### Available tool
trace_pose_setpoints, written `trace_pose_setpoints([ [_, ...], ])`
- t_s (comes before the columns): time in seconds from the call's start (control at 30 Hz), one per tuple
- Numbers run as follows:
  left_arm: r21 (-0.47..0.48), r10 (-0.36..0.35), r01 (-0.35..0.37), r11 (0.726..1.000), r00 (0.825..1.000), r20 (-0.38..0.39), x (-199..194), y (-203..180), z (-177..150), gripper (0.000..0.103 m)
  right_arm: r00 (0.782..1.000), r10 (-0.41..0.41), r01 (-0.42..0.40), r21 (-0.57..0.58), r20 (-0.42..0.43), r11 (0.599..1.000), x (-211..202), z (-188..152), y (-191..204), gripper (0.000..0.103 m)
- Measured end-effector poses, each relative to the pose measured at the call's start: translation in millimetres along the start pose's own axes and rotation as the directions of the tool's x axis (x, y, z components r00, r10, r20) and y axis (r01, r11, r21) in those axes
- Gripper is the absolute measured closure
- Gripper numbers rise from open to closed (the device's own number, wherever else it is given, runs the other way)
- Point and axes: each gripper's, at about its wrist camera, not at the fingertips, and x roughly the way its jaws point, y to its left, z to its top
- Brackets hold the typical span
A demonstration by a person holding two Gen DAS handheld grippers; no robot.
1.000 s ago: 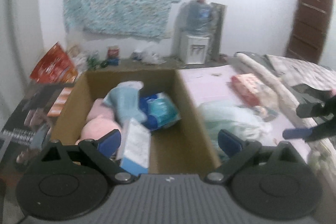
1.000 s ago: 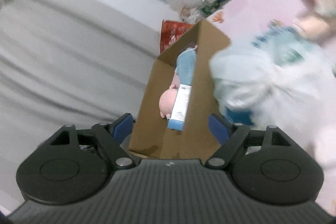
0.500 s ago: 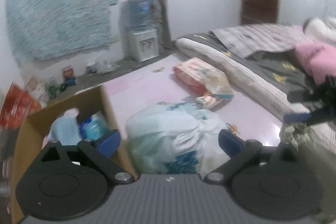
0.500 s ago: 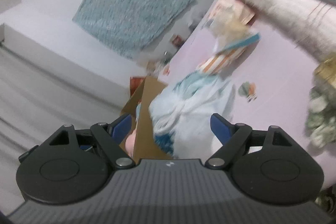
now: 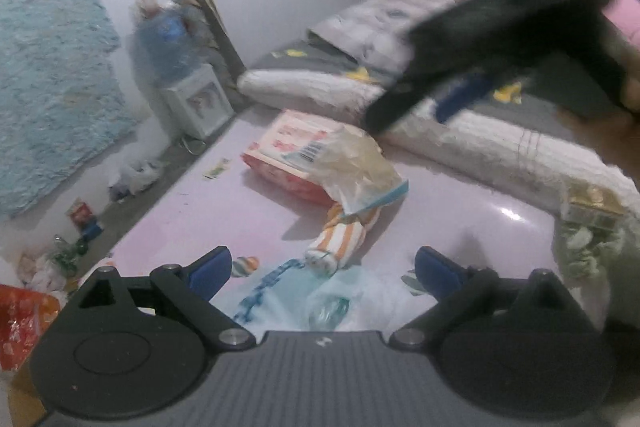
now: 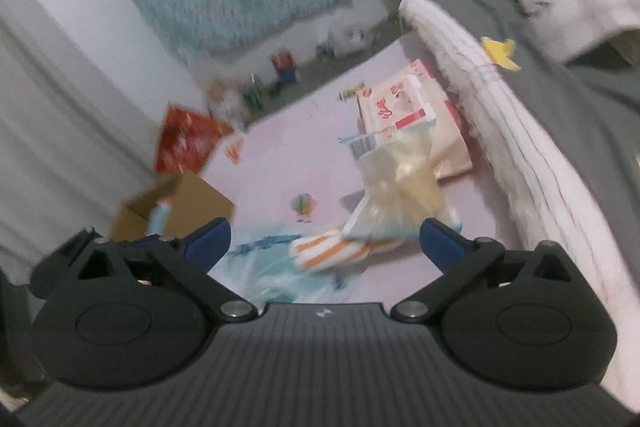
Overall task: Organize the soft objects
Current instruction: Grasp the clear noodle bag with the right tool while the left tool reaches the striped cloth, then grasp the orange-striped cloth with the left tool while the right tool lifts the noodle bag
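On the pink mat (image 5: 208, 203) lie an orange-striped rolled cloth (image 5: 344, 239), a clear plastic bag (image 5: 356, 167) and a pink-red soft pack (image 5: 288, 151). A pale blue bagged bundle (image 5: 304, 295) lies just under my left gripper (image 5: 324, 267), which is open and empty. My right gripper (image 6: 324, 243) is open and empty above the striped cloth (image 6: 328, 251); it also shows blurred in the left wrist view (image 5: 472, 67). The cardboard box (image 6: 180, 207) with soft items stands at the left.
A rolled white and grey mattress (image 5: 480, 139) borders the mat on the right. A water dispenser (image 5: 188, 83) and small clutter (image 5: 84, 223) stand by the wall. A red bag (image 6: 188, 143) lies behind the box. A crumpled item (image 5: 588, 227) lies at the right.
Both grippers have swung right, away from the box and over the mat. The right gripper has moved up across the left wrist view. Both stay open.
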Motion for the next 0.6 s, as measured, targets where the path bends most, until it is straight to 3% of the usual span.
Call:
trace_pose_setpoints([
  [0.1,0.032,-0.018,0.020,0.999,0.999,-0.049,38.6,-0.8,10.1,0.013,0.997,-0.056,0.056,-0.004,-0.061,0.998,44.8,24.8,-12.5,0.001],
  [0.37,0.057,-0.067,0.076,0.995,0.987,-0.148,115.7,1.4,24.2,0.018,0.976,-0.119,0.115,-0.035,-0.184,0.993,120.8,43.2,-31.0,0.004],
  [0.43,0.052,-0.078,0.088,0.995,0.984,-0.163,125.7,3.5,24.2,0.018,0.973,-0.130,0.125,-0.038,-0.190,0.991,127.5,40.3,-36.0,0.018],
  [0.47,0.056,-0.084,0.094,0.994,0.982,-0.168,129.9,4.2,24.4,0.018,0.974,-0.119,0.116,-0.026,-0.195,0.993,129.2,38.4,-40.5,0.038],
  [0.6,0.078,-0.092,0.108,0.991,0.978,-0.187,143.0,2.9,24.2,0.018,0.987,-0.066,0.074,0.055,-0.148,0.996,119.2,34.3,-58.8,0.050],
])
